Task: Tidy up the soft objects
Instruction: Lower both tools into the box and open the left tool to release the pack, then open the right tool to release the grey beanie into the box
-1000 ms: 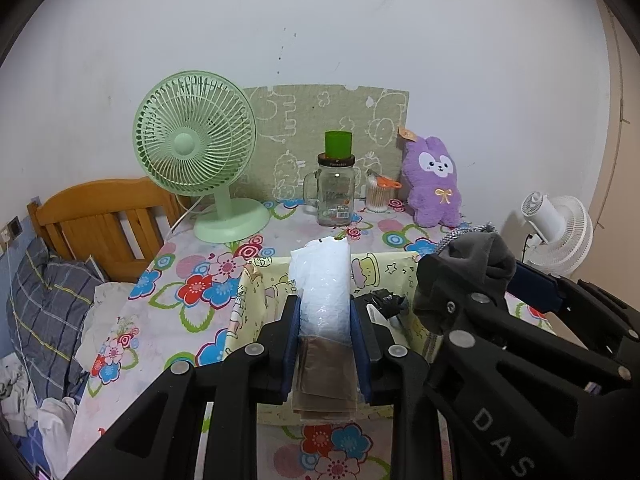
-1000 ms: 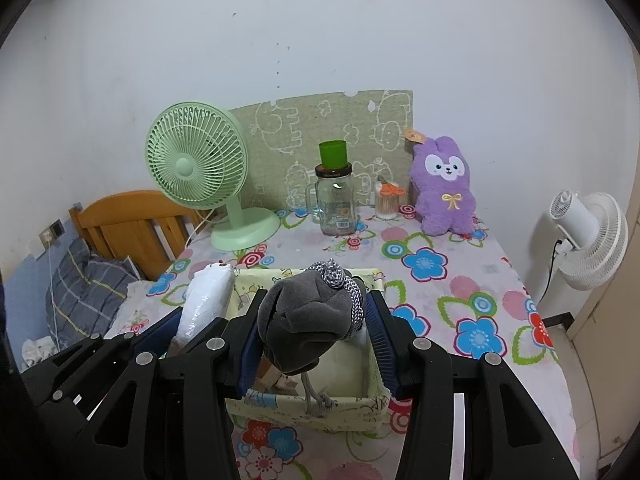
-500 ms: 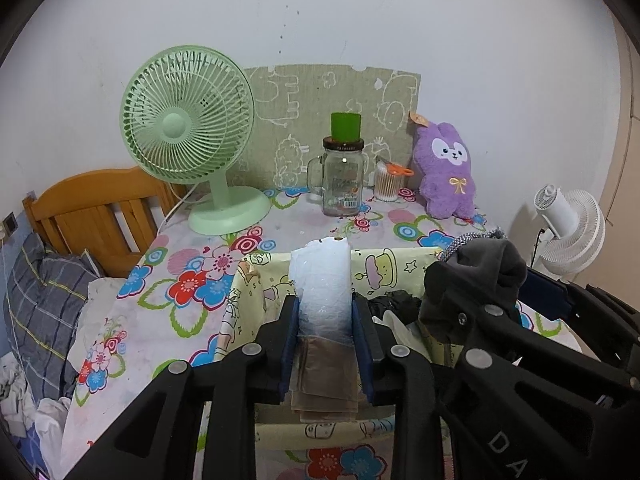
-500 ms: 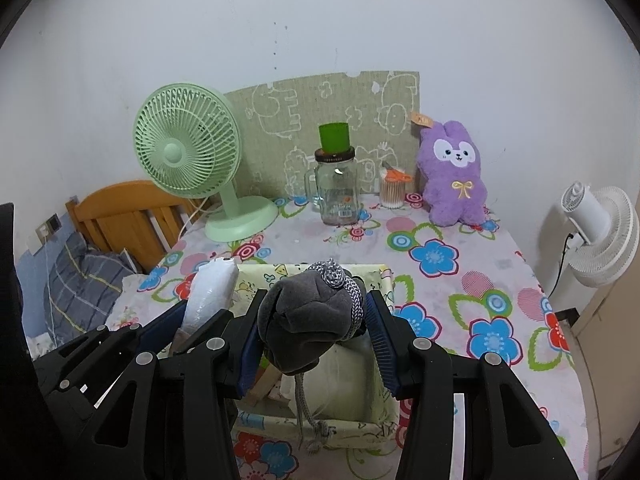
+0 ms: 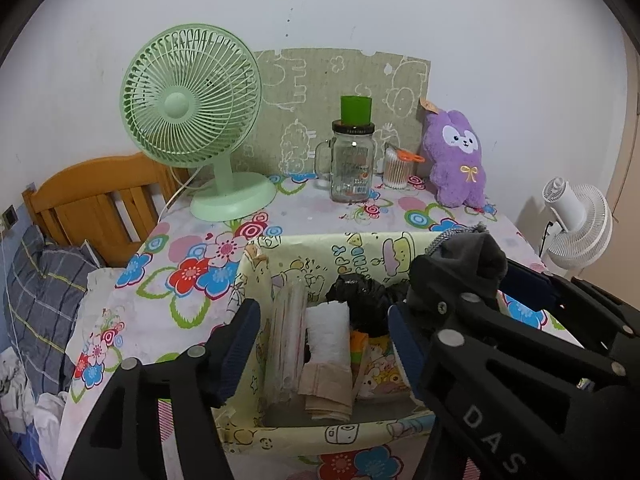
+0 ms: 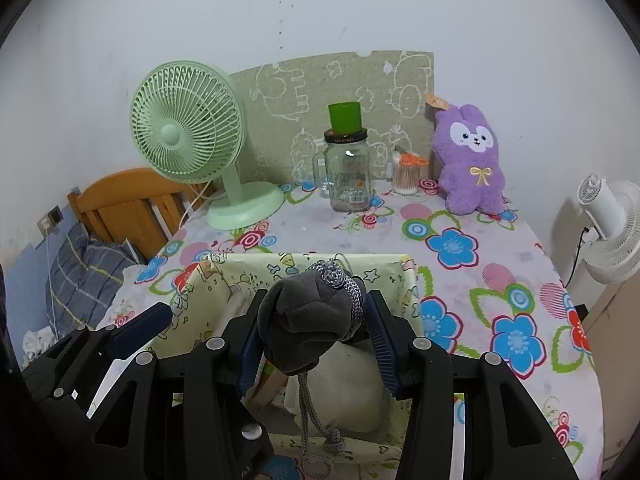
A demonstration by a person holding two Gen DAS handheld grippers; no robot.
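A crinkly white plastic roll (image 5: 327, 334) lies in the fabric basket (image 5: 320, 434) between the opening left hand-held gripper (image 5: 322, 346); the right hand-held gripper (image 6: 313, 342) clenches a soft grey pouch (image 6: 310, 330).

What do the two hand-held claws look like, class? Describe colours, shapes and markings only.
Both claws are black angular plastic frames with triangular cut-outs and round silver screw heads. Each finger carries a dark blue ribbed pad. The left claw shows this from its own camera; the right claw matches it, and its frame bears pale letters reading "DAS" in the left camera's view. No sleeves or cables show.
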